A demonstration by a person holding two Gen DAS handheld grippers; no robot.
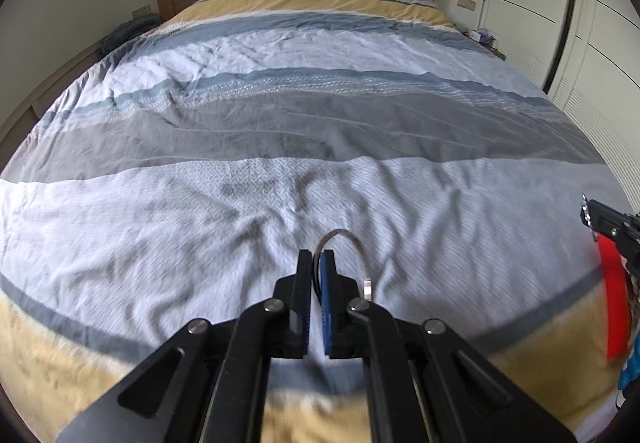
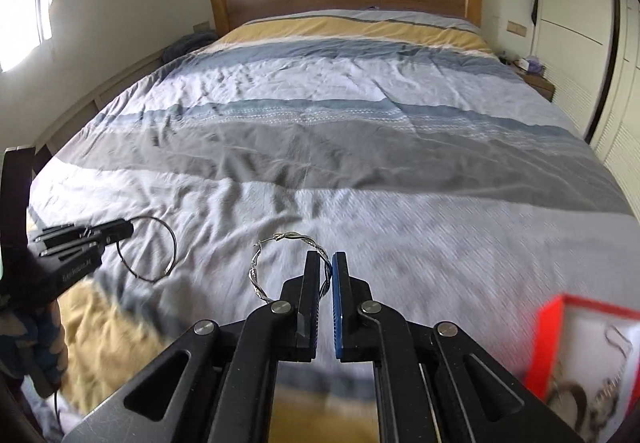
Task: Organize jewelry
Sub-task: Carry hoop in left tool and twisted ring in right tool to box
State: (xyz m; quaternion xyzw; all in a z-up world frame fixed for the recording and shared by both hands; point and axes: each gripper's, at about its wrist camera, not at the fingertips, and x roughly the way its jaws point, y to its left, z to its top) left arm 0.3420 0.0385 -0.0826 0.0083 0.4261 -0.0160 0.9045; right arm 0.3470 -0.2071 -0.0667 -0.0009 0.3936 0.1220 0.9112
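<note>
The left tongs [image 1: 317,257] pinched a thin plain hoop [image 1: 352,243] and the right tongs [image 2: 327,259] pinched a twisted silver hoop [image 2: 280,243], both up over the bed's [image 1: 320,123] foot edge. Each hoop stuck out forward and sideways, held by one thin bit. They could slip and drop onto the bed, missing the red box [image 2: 548,343] by the bed's near right corner.

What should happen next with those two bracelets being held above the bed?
Probably carry the twisted silver bangle, pinched in the right gripper, rightward over the red-rimmed jewelry box and release it. The box sits close by, while the left gripper holds its thin bangle.
</note>
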